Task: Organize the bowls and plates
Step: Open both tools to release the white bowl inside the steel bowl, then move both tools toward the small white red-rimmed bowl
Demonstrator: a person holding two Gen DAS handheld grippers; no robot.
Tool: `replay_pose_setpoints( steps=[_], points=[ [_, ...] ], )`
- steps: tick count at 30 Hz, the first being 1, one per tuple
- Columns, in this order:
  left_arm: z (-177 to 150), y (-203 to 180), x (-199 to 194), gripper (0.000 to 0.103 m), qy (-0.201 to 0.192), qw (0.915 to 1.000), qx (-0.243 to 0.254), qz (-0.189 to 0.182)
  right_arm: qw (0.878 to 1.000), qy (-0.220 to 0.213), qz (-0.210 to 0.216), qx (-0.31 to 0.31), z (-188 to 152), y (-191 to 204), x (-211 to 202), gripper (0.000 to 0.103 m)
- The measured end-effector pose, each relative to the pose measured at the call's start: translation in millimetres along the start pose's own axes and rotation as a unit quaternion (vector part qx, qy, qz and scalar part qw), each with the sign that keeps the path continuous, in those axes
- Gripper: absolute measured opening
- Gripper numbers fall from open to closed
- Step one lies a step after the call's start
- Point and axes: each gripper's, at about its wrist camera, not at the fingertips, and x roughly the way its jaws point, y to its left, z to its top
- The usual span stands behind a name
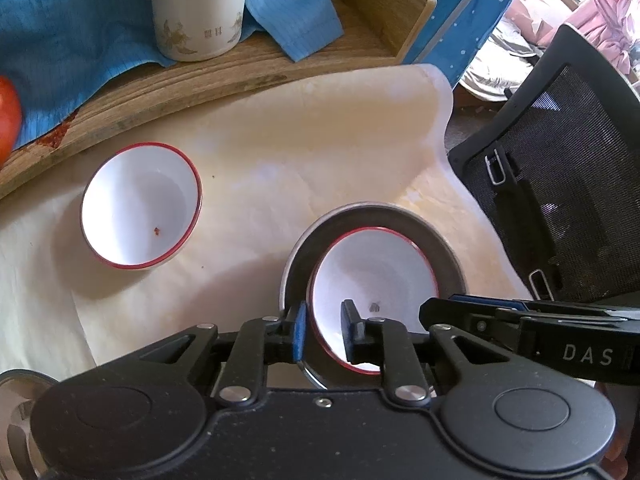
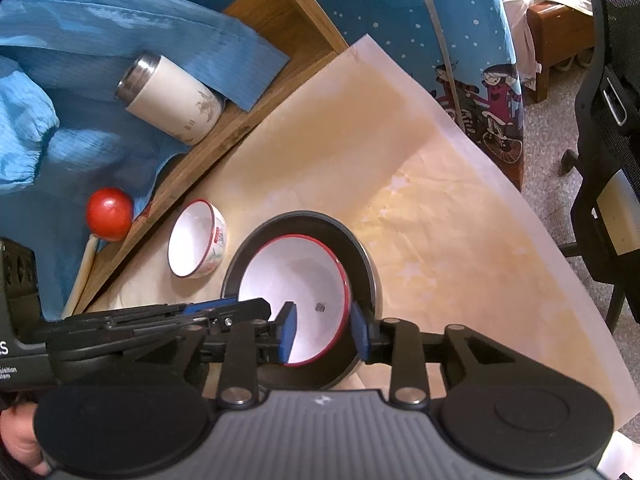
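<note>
A white bowl with a red rim (image 1: 372, 280) sits tilted inside a dark metal bowl (image 1: 432, 248) on the cream paper. My left gripper (image 1: 324, 332) straddles the near walls of both bowls, jaws partly open with a visible gap. My right gripper (image 2: 324, 330) straddles the white bowl's (image 2: 296, 292) rim beside the dark bowl's (image 2: 360, 256) wall, jaws partly open. A second red-rimmed white bowl (image 1: 140, 204) stands alone to the left; it also shows in the right wrist view (image 2: 196, 240).
A wooden tray (image 1: 240, 68) at the back holds a white tumbler (image 1: 198, 8), blue cloth (image 1: 60, 32) and a red tomato (image 2: 109, 213). A black mesh chair (image 1: 560, 200) stands right of the table. A metal dish (image 1: 16, 400) shows at the lower left.
</note>
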Motion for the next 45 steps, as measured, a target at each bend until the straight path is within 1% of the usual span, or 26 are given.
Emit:
replay_pose_setpoints(
  steps=[2, 4, 6, 8, 9, 10, 11, 12, 15, 17, 19, 21, 22, 25, 26, 32, 35, 40, 45],
  points=[
    [0.1, 0.8, -5.5, 0.026, -0.007, 1.0, -0.002, -0.003, 1.0, -0.007, 0.0, -0.003, -0.5, 2.6, -6.0, 0.046],
    [0.4, 1.1, -12.9, 0.028, -0.014, 0.9999, -0.002, -0.004, 1.0, -0.015, 0.001, -0.004, -0.8, 5.2, -14.3, 0.053],
    [0.4, 1.7, -19.8, 0.032, -0.022, 0.9997, -0.005, -0.007, 1.0, -0.022, 0.006, -0.004, -0.6, 7.1, -22.4, 0.054],
    [-0.2, 4.4, -27.8, 0.034, -0.031, 0.9994, -0.01, -0.008, 1.0, -0.028, 0.009, -0.004, 0.1, 9.2, -28.7, 0.06],
    [-0.5, 5.7, -31.6, 0.037, -0.035, 0.9993, -0.013, -0.009, 0.999, -0.031, 0.01, -0.005, 0.2, 10.3, -31.1, 0.061],
    [-0.7, 8.1, -36.0, 0.039, -0.041, 0.9989, -0.019, -0.01, 0.999, -0.033, 0.011, -0.006, 0.6, 11.8, -33.4, 0.066],
    [-1.2, 10.3, -40.2, 0.047, -0.047, 0.9986, -0.023, -0.009, 0.999, -0.034, 0.011, -0.008, 1.0, 13.3, -35.2, 0.069],
    [-1.3, 12.7, -43.4, 0.058, -0.052, 0.9983, -0.027, -0.006, 0.999, -0.035, 0.011, -0.01, 0.8, 15.4, -36.4, 0.071],
    [-4.0, 22.0, -56.2, 0.071, -0.071, 0.9967, -0.038, 0.01, 0.999, -0.034, 0.009, -0.023, 2.0, 22.4, -38.7, 0.078],
    [-5.7, 30.8, -63.0, 0.078, -0.079, 0.9954, -0.052, 0.016, 0.999, -0.034, 0.007, -0.032, 2.0, 27.7, -38.7, 0.084],
    [-7.5, 39.7, -67.2, 0.082, -0.085, 0.9939, -0.067, 0.021, 0.999, -0.034, 0.005, -0.042, 2.0, 33.5, -39.0, 0.087],
    [-9.9, 49.5, -72.1, 0.089, -0.09, 0.9921, -0.082, 0.029, 0.998, -0.034, 0.003, -0.052, 2.4, 39.8, -39.1, 0.091],
    [-11.4, 55.0, -74.2, 0.09, -0.093, 0.9911, -0.09, 0.034, 0.998, -0.035, 0.002, -0.059, 2.8, 43.3, -39.1, 0.093],
    [-16.2, 73.7, -78.9, 0.097, -0.097, 0.9874, -0.116, 0.046, 0.996, -0.038, -0.004, -0.08, 2.6, 54.2, -38.4, 0.1],
    [-18.3, 79.7, -80.1, 0.099, -0.099, 0.986, -0.125, 0.05, 0.995, -0.039, -0.005, -0.089, 2.7, 57.5, -38.2, 0.103],
    [-27.4, 116.3, -82.4, 0.099, -0.102, 0.9753, -0.183, 0.068, 0.989, -0.045, -0.025, -0.14, 4.1, 80.4, -31.0, 0.103],
    [-30.6, 131.0, -82.6, 0.1, -0.103, 0.9703, -0.205, 0.078, 0.986, -0.043, -0.034, -0.16, 4.2, 90.7, -25.7, 0.103],
    [-32.3, 147.3, -83.7, 0.101, -0.107, 0.9653, -0.219, 0.095, 0.982, -0.036, -0.045, -0.182, 5.4, 104.8, -14.6, 0.103],
    [-29.2, 159.0, -79.2, 0.101, -0.106, 0.9639, -0.226, 0.093, 0.978, -0.031, -0.057, -0.196, 6.4, 112.9, -1.2, 0.103]
  ],
)
